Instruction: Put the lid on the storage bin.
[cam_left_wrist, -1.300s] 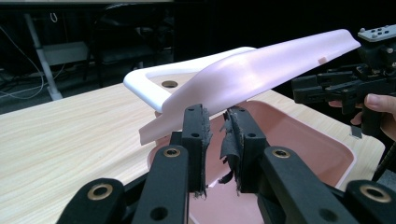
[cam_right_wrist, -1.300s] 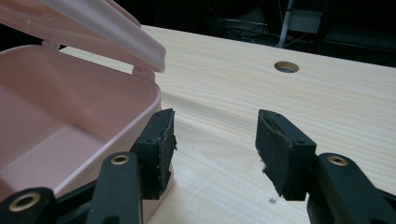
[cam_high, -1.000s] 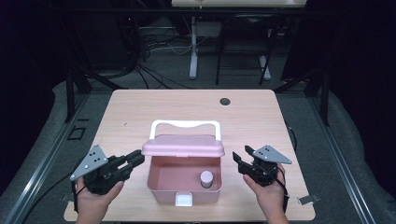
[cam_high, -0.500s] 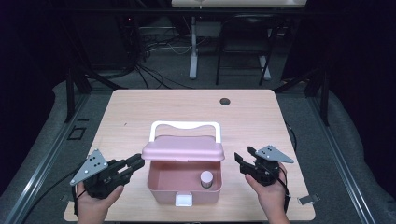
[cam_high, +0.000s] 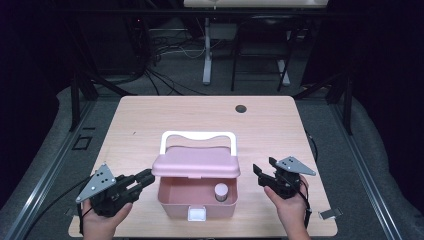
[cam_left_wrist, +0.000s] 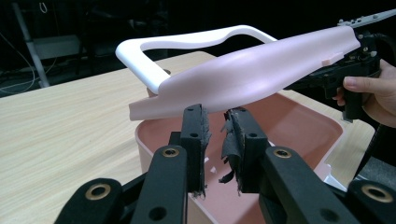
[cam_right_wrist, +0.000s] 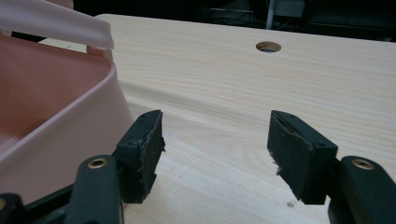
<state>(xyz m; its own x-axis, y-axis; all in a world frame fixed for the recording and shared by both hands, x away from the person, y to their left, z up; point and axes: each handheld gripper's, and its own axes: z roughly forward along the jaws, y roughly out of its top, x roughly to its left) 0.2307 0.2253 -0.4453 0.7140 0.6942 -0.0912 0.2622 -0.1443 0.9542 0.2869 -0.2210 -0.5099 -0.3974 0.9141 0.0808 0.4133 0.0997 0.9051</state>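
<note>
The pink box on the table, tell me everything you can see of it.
The pink box looks like glossy plastic, with a hinged lid raised partway, a white handle and a white front latch. It sits near the table's front edge, holding a small capped jar. Neither set of tongs touches it.

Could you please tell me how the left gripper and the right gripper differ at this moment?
The left gripper has its jaws close together, with only a narrow gap; the right gripper has its jaws wide apart, having just been opening, with only bare table between them. The left points at the box's left wall below the lid; the right sits beside its right wall. Neither holds anything.
</note>
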